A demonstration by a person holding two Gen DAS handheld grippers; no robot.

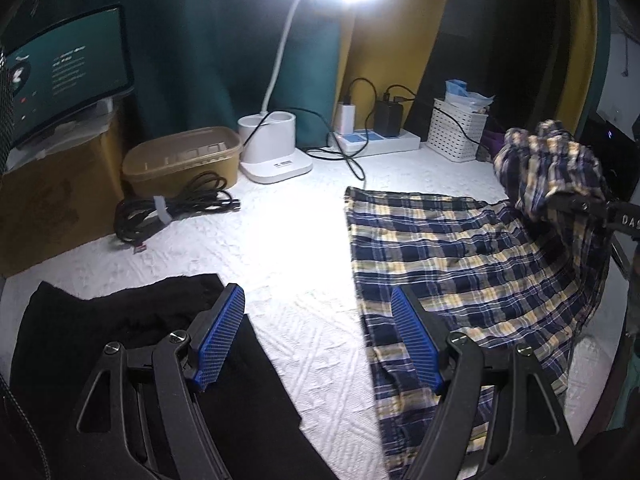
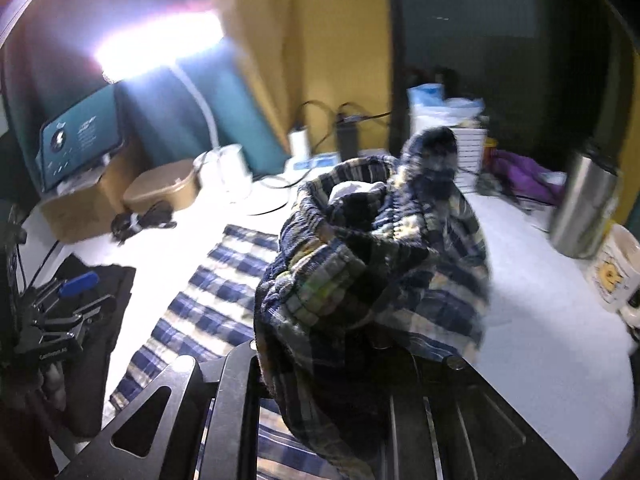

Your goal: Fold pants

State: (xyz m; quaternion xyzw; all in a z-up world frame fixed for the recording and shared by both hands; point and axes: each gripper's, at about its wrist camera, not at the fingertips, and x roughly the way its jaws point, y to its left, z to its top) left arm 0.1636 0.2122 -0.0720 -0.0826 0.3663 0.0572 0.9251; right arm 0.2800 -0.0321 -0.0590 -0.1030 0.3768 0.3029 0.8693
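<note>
Blue, yellow and white plaid pants (image 1: 452, 256) lie on the white textured table cover (image 1: 280, 248), one end lifted at the right. My right gripper (image 1: 576, 206) is shut on the bunched waistband end and holds it above the table; in the right wrist view the bunched plaid pants (image 2: 360, 264) fill the space between its fingers and hide the tips. My left gripper (image 1: 320, 336) is open and empty, low over the table just left of the pants' near edge, its blue pads (image 1: 222, 334) apart. It also shows in the right wrist view (image 2: 68, 300).
A black garment (image 1: 120, 340) lies at the near left. At the back stand a lamp base (image 1: 276, 148), a brown tub (image 1: 184, 160), coiled black cables (image 1: 176, 208), a power strip (image 1: 376, 140) and a white basket (image 1: 456, 128). A steel flask (image 2: 584, 208) and a mug (image 2: 612, 268) stand at the right.
</note>
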